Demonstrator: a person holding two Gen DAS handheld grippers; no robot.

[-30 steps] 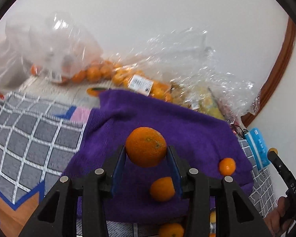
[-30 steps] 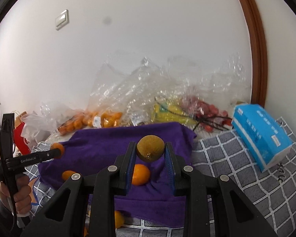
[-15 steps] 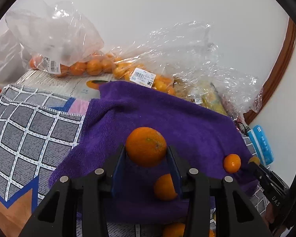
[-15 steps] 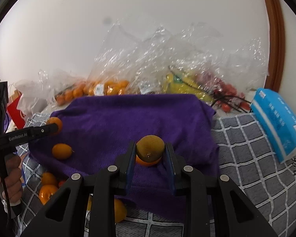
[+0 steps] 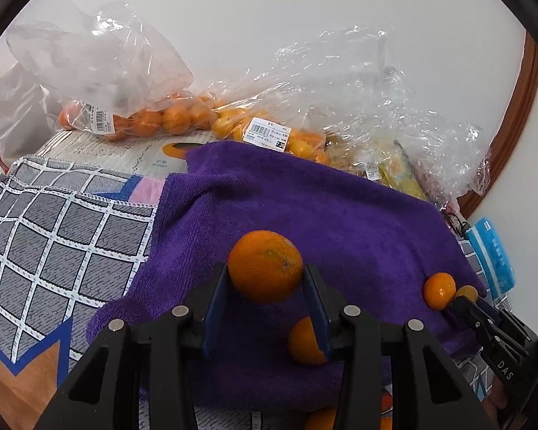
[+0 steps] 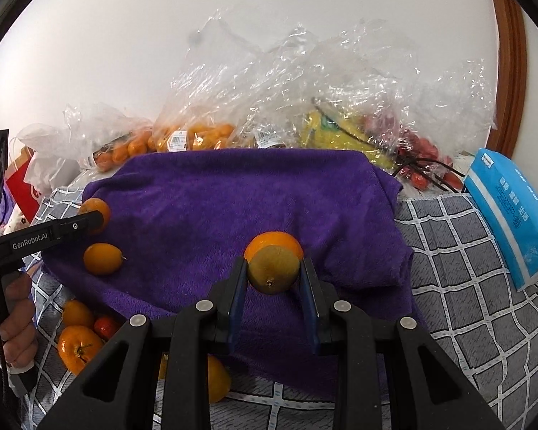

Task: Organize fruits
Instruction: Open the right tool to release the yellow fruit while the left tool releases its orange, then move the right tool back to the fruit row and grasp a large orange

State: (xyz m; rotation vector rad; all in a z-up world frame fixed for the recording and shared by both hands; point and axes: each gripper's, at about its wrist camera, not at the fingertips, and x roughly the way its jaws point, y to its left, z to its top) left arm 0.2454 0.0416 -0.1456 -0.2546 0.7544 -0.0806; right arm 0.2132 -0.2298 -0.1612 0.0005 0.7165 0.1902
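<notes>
In the left wrist view my left gripper (image 5: 265, 273) is shut on a round orange (image 5: 265, 265), held above a purple towel (image 5: 322, 208). Another orange (image 5: 303, 340) lies on the towel, partly behind one finger. A small orange (image 5: 439, 291) rests at the towel's right edge, beside my right gripper (image 5: 464, 297). In the right wrist view my right gripper (image 6: 273, 266) is shut on a dull yellow-green citrus (image 6: 273, 275), low over the towel (image 6: 251, 193) and just in front of an orange (image 6: 274, 242). My left gripper (image 6: 93, 222) shows at the left with its orange (image 6: 96, 209).
Clear bags of oranges (image 5: 143, 118), yellow fruit (image 6: 333, 132) and red fruit (image 6: 419, 165) line the wall behind the towel. A blue tissue pack (image 6: 513, 215) lies on the checked cloth (image 6: 466, 286) at the right. Loose oranges (image 6: 79, 349) sit off the towel's near left corner.
My right gripper has sunk toward the towel with the yellow-green citrus, ending close in front of the orange lying there. The left gripper has barely moved.
</notes>
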